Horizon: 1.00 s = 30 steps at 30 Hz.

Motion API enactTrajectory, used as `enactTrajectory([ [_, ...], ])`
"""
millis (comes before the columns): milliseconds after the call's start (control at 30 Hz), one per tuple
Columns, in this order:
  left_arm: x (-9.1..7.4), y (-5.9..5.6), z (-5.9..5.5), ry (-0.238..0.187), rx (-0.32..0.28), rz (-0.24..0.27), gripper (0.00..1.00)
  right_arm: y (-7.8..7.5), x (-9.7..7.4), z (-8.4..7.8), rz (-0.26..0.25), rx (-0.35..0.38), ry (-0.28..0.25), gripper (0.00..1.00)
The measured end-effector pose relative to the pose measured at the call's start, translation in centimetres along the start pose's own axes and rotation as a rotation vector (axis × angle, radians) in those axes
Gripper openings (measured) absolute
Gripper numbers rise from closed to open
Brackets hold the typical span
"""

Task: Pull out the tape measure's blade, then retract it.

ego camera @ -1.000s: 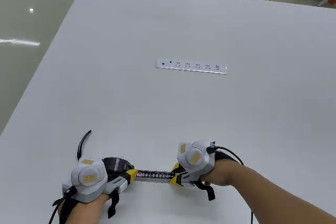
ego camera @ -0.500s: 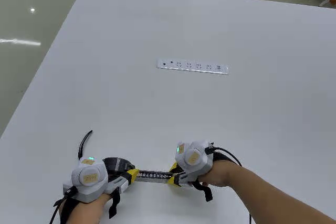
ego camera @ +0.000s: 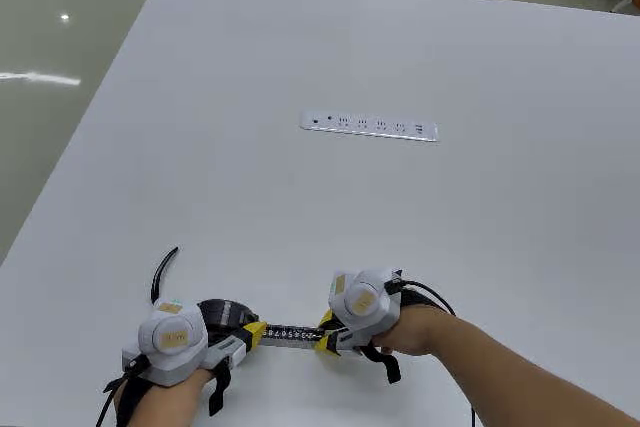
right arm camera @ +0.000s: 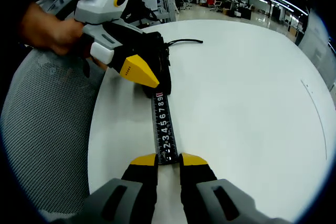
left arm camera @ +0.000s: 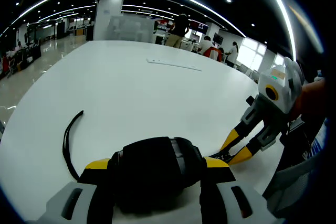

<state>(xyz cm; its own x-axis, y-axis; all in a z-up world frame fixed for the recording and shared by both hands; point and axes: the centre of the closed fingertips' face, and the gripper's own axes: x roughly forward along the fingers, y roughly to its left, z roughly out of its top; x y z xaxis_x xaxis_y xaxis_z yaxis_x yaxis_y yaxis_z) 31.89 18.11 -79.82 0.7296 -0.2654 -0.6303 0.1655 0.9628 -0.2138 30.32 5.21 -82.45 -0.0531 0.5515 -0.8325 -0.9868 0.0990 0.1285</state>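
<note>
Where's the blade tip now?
Pinched in the right gripper, bottom centre of the head view; the blade runs left to the case held by the left gripper.

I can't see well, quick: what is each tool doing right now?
Left tool: closed on the tape measure's black case.
Right tool: closed on the blade's tip.

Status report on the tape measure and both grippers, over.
Left gripper shut on tape measure case. Right gripper shut on blade end, short length out. Power strip well clear, nothing in the way.
</note>
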Motion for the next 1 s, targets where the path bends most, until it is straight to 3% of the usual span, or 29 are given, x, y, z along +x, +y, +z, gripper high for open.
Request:
enactTrajectory([
  [1000, 0.1, 0.0, 0.0, 0.0, -0.008, 0.001, 0.63, 0.3, 1.4, 1.8, -0.007, 0.012, -0.038, 0.14],
])
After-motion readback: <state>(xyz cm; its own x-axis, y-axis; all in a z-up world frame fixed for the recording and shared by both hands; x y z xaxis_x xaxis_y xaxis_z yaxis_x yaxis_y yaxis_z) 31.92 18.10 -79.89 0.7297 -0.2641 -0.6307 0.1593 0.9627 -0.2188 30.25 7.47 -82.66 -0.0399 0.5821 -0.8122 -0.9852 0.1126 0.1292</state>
